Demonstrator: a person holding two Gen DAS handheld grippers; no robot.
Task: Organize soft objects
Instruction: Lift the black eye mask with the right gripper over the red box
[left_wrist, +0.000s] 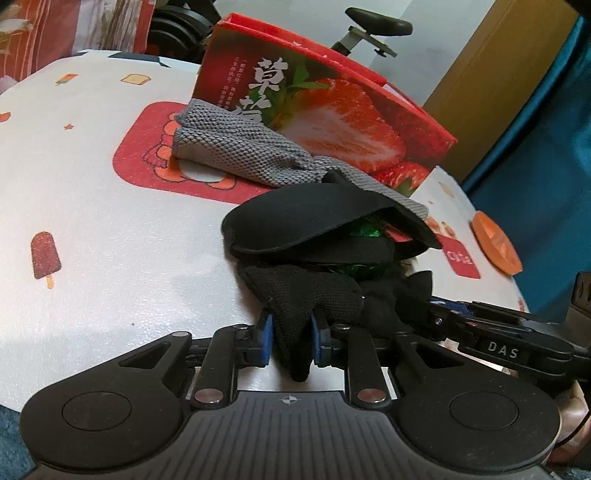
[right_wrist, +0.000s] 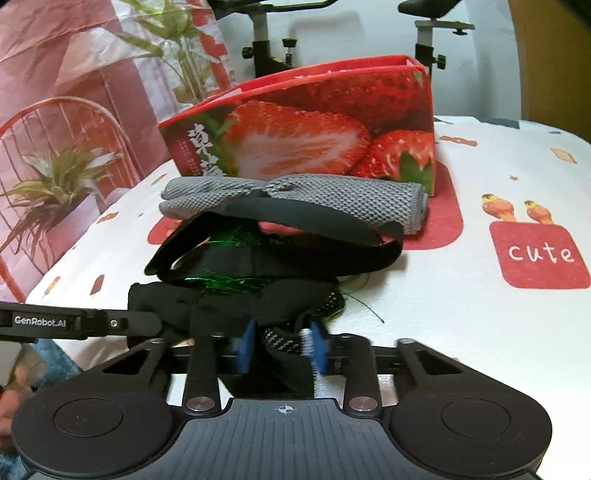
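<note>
A pile of soft things lies on the white printed table cover (left_wrist: 92, 206). A black sock (left_wrist: 299, 295) sits nearest, pinched by my left gripper (left_wrist: 291, 334) between its blue pads. My right gripper (right_wrist: 282, 345) is shut on the other end of the sock (right_wrist: 284, 332), where a white-speckled band shows. A black eye mask (left_wrist: 295, 218) with its strap (right_wrist: 314, 254) and some green tinsel (right_wrist: 229, 280) lie just behind. A folded grey mesh cloth (left_wrist: 236, 147) rests against the strawberry box (left_wrist: 332, 110); the cloth (right_wrist: 332, 199) and box (right_wrist: 303, 133) also show in the right wrist view.
An orange disc (left_wrist: 496, 243) lies at the table's right edge. An exercise bike (right_wrist: 266, 33) stands behind the box. A potted plant (right_wrist: 62, 173) and a red wire chair (right_wrist: 44, 122) stand to the left. A blue curtain (left_wrist: 546, 147) hangs at the right.
</note>
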